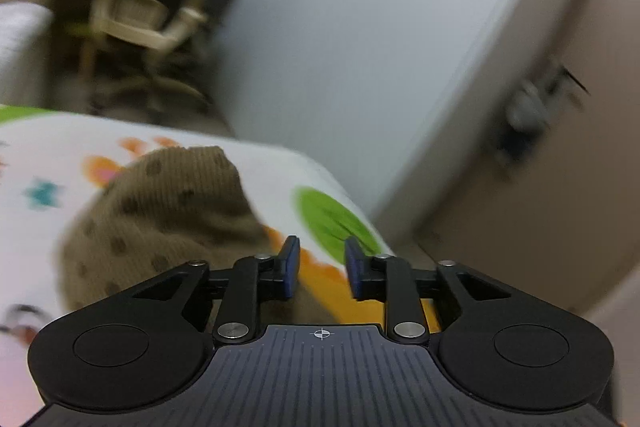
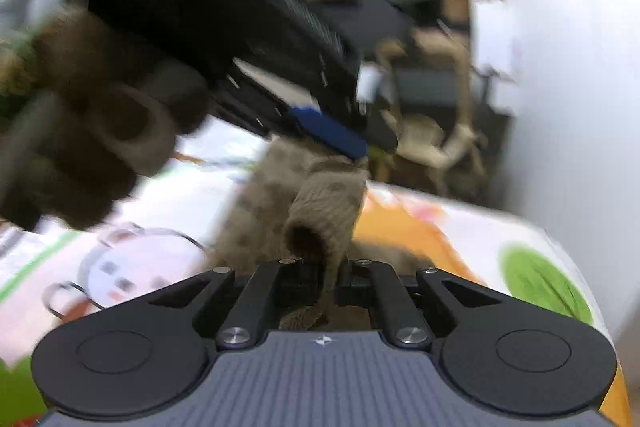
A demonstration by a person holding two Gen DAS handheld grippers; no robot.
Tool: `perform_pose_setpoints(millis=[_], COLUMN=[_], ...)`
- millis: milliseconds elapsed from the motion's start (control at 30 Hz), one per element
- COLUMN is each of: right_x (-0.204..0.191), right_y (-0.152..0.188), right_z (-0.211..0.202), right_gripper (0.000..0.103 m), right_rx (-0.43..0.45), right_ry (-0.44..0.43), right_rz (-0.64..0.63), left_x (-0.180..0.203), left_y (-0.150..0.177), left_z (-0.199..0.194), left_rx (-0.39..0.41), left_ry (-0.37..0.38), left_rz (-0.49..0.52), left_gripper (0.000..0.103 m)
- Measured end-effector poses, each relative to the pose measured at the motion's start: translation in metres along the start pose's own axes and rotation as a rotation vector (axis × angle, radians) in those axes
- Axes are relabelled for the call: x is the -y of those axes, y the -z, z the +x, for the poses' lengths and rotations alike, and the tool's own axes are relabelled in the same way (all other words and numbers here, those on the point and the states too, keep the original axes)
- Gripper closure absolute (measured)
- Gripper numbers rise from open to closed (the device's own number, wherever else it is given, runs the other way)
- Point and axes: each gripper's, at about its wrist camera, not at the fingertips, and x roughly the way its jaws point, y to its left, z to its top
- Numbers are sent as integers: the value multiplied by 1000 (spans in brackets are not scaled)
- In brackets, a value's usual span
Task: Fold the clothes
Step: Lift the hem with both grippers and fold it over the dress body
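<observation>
Pulling hard could tear the brown sweater (image 2: 324,195) from the right hand-held gripper (image 2: 329,281) clamped on it; left hand-held gripper (image 1: 322,267) gapes empty.

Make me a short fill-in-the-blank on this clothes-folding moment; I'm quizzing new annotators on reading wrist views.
1. The brown garment is patterned with darker ____.
2. The right gripper is ____ on a fold of the garment.
3. Between the blue pads of the left gripper there is ____.
4. The round patch printed on the mat near the left gripper is ____.

Missing words: dots; shut; nothing; green
</observation>
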Motion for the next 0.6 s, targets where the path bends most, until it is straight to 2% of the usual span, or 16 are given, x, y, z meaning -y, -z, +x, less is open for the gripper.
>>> perform_pose_setpoints(millis=[33, 100, 133, 167, 200, 267, 300, 400, 533, 600], right_x=[10, 24, 29, 33, 36, 41, 44, 58, 81, 89], right_y=[6, 17, 21, 23, 25, 27, 28, 35, 26, 11], right_z=[5, 11, 13, 13, 14, 15, 14, 4, -15, -28], right_gripper=[97, 97, 97, 97, 97, 95, 89, 80, 79, 78], right_rx=[-33, -82, -103, -123, -139, -168, -174, -181, -163, -107], right_ry=[19, 43, 48, 45, 42, 48, 57, 100, 185, 145], right_rz=[22, 39, 45, 50, 54, 51, 52, 67, 109, 150], left_x=[6, 11, 9, 6, -2, -23, -35, -77, -115, -123], left_y=[1, -1, -2, -3, -2, 3, 9, 34, 71, 80], left_z=[2, -8, -18, -28, -39, -57, -64, -64, -49, -41], left_rx=[-3, 26, 50, 73, 99, 129, 134, 83, 25, 21], left_ry=[13, 34, 28, 19, -13, -84, -121, -165, -112, -77], left_rz=[6, 26, 35, 43, 40, 12, -14, -132, -264, -295], left_gripper=[64, 44, 39, 29, 22, 21, 20, 20, 24, 41])
